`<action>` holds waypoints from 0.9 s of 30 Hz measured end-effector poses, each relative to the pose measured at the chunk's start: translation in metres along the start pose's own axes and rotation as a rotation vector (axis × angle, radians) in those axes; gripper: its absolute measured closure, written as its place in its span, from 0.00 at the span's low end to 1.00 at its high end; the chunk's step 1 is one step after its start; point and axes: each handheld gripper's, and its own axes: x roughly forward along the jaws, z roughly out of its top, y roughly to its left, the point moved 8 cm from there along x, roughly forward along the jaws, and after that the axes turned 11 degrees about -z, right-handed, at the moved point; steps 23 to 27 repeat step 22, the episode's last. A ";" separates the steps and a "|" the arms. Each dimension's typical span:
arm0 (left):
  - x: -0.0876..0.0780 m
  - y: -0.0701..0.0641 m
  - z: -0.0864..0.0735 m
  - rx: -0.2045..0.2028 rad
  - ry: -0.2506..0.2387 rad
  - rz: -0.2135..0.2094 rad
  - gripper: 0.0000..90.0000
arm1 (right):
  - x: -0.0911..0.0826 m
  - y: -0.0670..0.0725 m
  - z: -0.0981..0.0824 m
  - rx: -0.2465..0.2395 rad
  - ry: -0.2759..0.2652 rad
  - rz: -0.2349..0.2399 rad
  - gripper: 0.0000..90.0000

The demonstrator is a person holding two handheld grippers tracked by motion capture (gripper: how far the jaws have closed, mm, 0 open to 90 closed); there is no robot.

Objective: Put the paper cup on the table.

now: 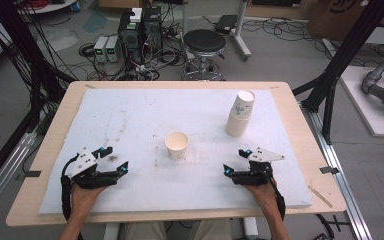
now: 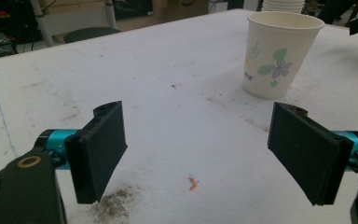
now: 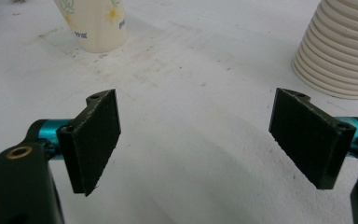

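A single paper cup (image 1: 177, 144) with a flower print stands upright and empty near the middle of the white foam mat (image 1: 130, 115). A tall stack of the same cups (image 1: 240, 114) stands at the back right. My left gripper (image 1: 114, 159) rests open at the front left, its jaws wide apart with nothing between them; the left gripper view has the single cup (image 2: 278, 53) ahead to the right. My right gripper (image 1: 236, 161) rests open at the front right, also empty; the right gripper view has the cup (image 3: 94, 23) far left and the stack (image 3: 341, 51) far right.
The mat lies on a wooden table (image 1: 300, 130). Dark smudges mark the mat by the left gripper (image 2: 114, 203), and a small orange scrap (image 2: 192, 183) lies there. A black stool (image 1: 205, 45), electronics and cables sit on the floor beyond the table.
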 end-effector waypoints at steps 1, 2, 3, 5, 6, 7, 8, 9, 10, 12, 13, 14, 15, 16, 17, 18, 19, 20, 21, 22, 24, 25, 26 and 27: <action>0.000 0.000 0.000 -0.006 -0.002 0.000 0.21 | 0.000 0.000 0.000 0.000 0.000 -0.001 0.19; 0.000 0.000 0.000 -0.008 0.000 0.000 0.21 | 0.000 0.000 0.000 -0.002 0.000 0.000 0.19; 0.000 0.000 0.000 -0.010 0.001 -0.001 0.21 | -0.001 0.001 0.000 0.003 0.003 -0.001 0.19; 0.001 0.000 0.000 -0.008 0.003 -0.003 0.21 | -0.001 0.000 0.000 -0.004 -0.004 0.001 0.19; 0.001 0.000 0.000 -0.008 0.004 -0.002 0.21 | -0.001 0.001 0.000 0.000 -0.006 0.002 0.19; 0.001 0.000 0.000 -0.008 0.003 -0.004 0.21 | -0.001 0.000 0.000 -0.002 -0.009 0.002 0.19; 0.001 0.000 0.000 -0.009 0.004 -0.004 0.21 | -0.001 0.001 0.000 0.001 -0.012 0.004 0.19; 0.001 0.000 0.000 -0.009 0.005 -0.002 0.21 | -0.001 0.000 0.000 -0.005 -0.016 0.003 0.19; 0.001 0.001 0.000 -0.010 0.004 -0.002 0.21 | -0.002 0.001 0.000 -0.003 -0.013 0.008 0.19; 0.000 0.001 0.000 -0.009 0.004 -0.003 0.21 | -0.003 0.001 0.001 -0.006 -0.026 0.008 0.19; 0.000 0.001 0.000 -0.009 0.002 -0.008 0.21 | -0.003 0.001 0.001 -0.011 -0.034 0.005 0.19; 0.000 0.001 0.000 -0.014 -0.004 -0.008 0.21 | -0.004 0.001 0.001 -0.010 -0.042 0.004 0.19; -0.001 0.001 0.000 -0.015 -0.006 -0.006 0.21 | -0.004 0.001 0.001 -0.004 -0.045 0.003 0.19; -0.001 0.001 0.000 -0.017 -0.008 -0.005 0.22 | -0.005 0.001 0.001 0.000 -0.048 0.002 0.19; -0.001 0.001 0.000 -0.019 -0.012 -0.005 0.22 | -0.005 0.000 0.002 0.002 -0.056 0.001 0.19; -0.001 0.001 0.000 -0.018 -0.015 -0.006 0.22 | -0.006 0.000 0.001 0.006 -0.057 -0.001 0.19; -0.002 0.001 0.000 -0.020 -0.017 -0.002 0.22 | -0.006 -0.001 0.002 0.010 -0.062 -0.002 0.19; -0.002 0.002 0.000 -0.020 -0.017 0.000 0.22 | -0.006 -0.002 0.002 0.010 -0.069 -0.004 0.19; -0.002 0.002 0.000 -0.021 -0.017 -0.001 0.22 | -0.007 -0.002 0.002 0.017 -0.072 -0.005 0.19; -0.002 0.002 0.000 -0.022 -0.016 0.001 0.22 | -0.007 -0.002 0.002 0.025 -0.078 -0.006 0.19; -0.002 0.002 0.000 -0.022 -0.016 0.001 0.22 | -0.007 -0.002 0.002 0.025 -0.078 -0.006 0.19; -0.002 0.002 0.000 -0.022 -0.016 0.001 0.22 | -0.007 -0.002 0.002 0.025 -0.078 -0.006 0.19; -0.002 0.002 0.000 -0.022 -0.016 0.001 0.22 | -0.007 -0.002 0.002 0.025 -0.078 -0.006 0.19; -0.002 0.002 0.000 -0.022 -0.016 0.001 0.22 | -0.007 -0.002 0.002 0.025 -0.078 -0.006 0.19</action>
